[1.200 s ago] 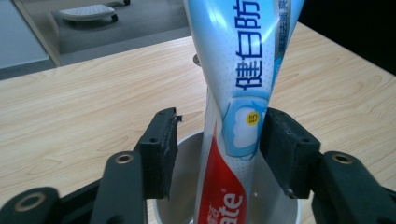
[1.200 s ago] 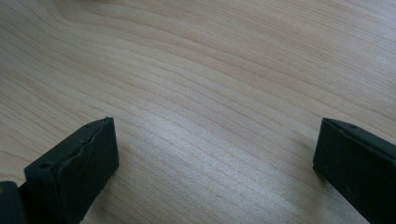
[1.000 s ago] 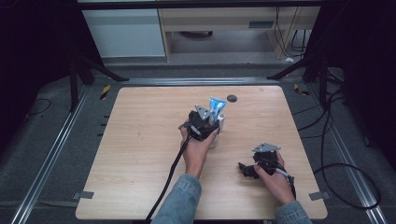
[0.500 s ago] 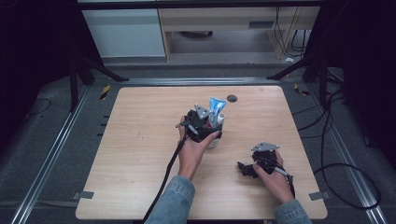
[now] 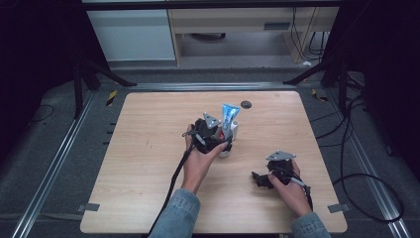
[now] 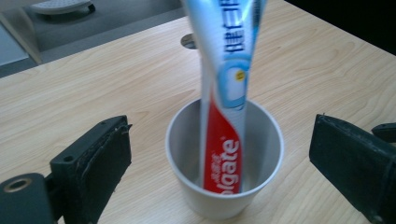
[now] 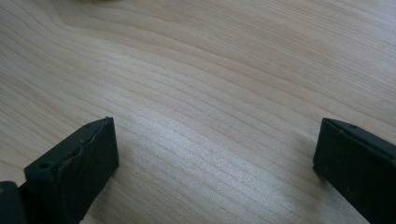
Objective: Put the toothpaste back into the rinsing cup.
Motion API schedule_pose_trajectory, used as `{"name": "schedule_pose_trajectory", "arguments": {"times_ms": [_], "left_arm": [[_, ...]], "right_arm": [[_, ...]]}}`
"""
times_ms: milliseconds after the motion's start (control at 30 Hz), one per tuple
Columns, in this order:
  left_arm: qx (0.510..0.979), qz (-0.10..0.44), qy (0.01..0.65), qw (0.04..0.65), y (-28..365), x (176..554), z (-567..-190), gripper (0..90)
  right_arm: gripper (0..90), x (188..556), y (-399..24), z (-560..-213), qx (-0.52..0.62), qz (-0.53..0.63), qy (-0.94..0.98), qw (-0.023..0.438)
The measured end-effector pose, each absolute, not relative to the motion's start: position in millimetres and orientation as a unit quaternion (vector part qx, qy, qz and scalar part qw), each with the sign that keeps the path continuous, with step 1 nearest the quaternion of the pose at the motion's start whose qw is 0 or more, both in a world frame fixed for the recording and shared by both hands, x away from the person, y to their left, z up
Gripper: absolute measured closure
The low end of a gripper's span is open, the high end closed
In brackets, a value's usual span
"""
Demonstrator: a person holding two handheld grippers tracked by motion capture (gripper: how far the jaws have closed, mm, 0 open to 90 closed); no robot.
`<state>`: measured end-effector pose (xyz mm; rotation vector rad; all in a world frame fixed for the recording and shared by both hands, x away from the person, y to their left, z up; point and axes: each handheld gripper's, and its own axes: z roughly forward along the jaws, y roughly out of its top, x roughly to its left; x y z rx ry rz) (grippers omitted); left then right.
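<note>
So the toothpaste tube (image 6: 223,107) is standing upright in the white cup (image 6: 224,196), cap end down, leaning a bit against the cup's far wall. In the high view that cup (image 5: 229,148) sits around the middle of the wooden table (image 5: 148,148), with the tube (image 5: 228,119) poking out the top. The left gripper (image 6: 219,158) has just been opening; its jaws are spread wide on either side of the cup, not touching it or the tube. Over at the lower right of the high view, the right gripper (image 5: 262,179) rests low on the table, jaws spread apart with just bare wood between them.
</note>
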<state>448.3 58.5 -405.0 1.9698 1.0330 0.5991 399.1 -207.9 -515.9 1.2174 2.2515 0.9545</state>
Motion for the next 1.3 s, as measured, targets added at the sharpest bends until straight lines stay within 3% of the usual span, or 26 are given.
{"name": "schedule_pose_trajectory", "arguments": {"times_ms": [367, 800, 1300], "left_arm": [[0.772, 0.253, 0.431, 0.394, 98, 435, -409, 4.8], [0.765, 0.256, 0.477, 0.349, 173, 420, -431, 4.3], [0.758, 0.259, 0.509, 0.314, 218, 414, -449, 4.4]], "right_arm": [[0.4, 392, -205, -515, 0.454, 0.34, 0.799, 0.2], [0.4, 385, -210, -515, 0.458, 0.341, 0.797, 0.197], [0.4, 385, -210, -515, 0.458, 0.341, 0.797, 0.197]]}}
